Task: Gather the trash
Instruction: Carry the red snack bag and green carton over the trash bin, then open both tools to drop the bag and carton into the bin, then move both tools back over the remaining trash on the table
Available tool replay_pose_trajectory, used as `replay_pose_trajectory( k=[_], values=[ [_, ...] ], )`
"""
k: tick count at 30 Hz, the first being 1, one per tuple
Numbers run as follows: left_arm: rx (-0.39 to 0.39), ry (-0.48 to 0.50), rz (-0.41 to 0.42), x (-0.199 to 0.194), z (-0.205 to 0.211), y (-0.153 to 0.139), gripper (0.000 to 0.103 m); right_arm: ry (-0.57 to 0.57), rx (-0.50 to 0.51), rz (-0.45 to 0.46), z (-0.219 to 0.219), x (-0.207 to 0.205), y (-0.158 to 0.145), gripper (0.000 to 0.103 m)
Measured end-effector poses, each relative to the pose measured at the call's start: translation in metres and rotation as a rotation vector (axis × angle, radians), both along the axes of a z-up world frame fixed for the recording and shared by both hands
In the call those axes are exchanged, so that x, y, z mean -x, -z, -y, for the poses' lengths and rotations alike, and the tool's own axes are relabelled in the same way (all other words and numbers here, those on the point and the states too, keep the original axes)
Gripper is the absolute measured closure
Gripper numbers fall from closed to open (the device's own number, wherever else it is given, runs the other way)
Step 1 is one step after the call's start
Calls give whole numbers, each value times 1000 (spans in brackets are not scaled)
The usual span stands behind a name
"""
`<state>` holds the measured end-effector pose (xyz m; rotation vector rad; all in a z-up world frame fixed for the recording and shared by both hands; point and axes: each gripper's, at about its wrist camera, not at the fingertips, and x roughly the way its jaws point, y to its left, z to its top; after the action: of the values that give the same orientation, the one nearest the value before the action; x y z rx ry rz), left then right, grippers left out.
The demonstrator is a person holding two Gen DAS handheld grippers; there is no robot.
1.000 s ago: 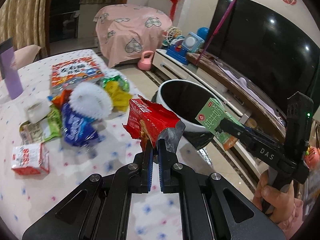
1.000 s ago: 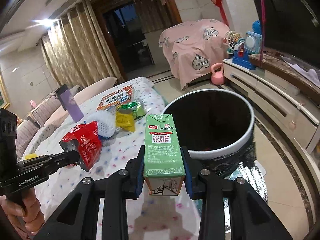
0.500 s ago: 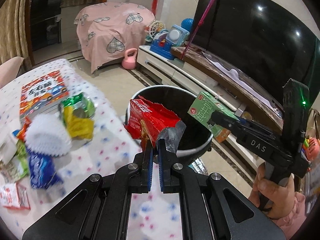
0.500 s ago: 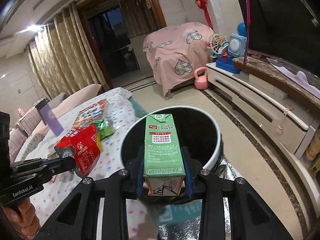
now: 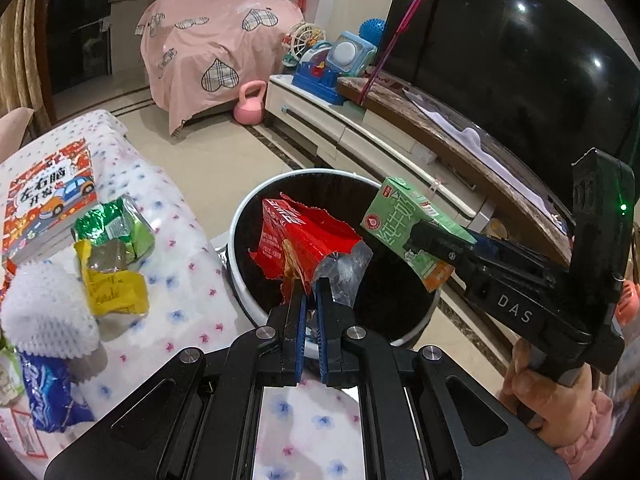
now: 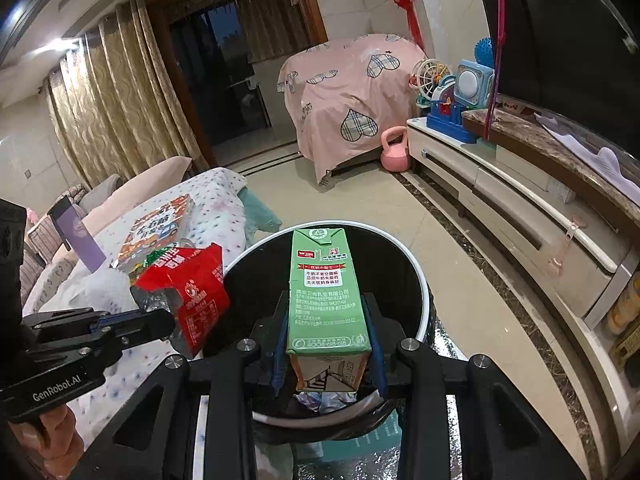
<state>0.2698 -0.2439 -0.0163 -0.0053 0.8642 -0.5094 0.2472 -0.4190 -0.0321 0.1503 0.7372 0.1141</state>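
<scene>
Red wrapper (image 5: 304, 240) clamped in our left gripper (image 5: 311, 300), green carton (image 6: 326, 300) squeezed in right gripper (image 6: 327, 344), both over bin (image 5: 256, 312). Wrapper's near rim, w/ early release it could snag or fall outside.

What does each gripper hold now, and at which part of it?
The left gripper pinches the red snack bag at its torn, open end. The right gripper clamps the green milk carton by its two sides, near the base.
</scene>
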Motion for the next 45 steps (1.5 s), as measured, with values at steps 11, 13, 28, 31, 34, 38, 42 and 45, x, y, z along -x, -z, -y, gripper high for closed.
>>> replay_pose_trajectory(
  k=[11,13,28,31,34,38,42,45],
  values=[
    [-16,3,-21,-7,6,7,64,10,7,-42,8,-15,13,69],
    [-6,-29,-9,-3,0,7,44,17,1,-43,10,-15,14,61],
    [57,-163,-4,67,-87,14,39,16,-94,29,-16,41,3,13],
    [58,-193,-4,79,-106,16,37,3,-119,27,-28,51,3,10],
    [62,-232,-7,92,-130,19,37,-22,-135,20,-44,61,6,9],
    [65,-278,-18,111,-167,26,37,-60,-146,4,-67,69,8,9],
    [69,-322,-19,122,-196,29,37,-98,-146,-8,-89,75,10,9],
    [72,-352,-22,128,-215,32,37,-129,-143,-17,-108,77,12,9]
  ],
)
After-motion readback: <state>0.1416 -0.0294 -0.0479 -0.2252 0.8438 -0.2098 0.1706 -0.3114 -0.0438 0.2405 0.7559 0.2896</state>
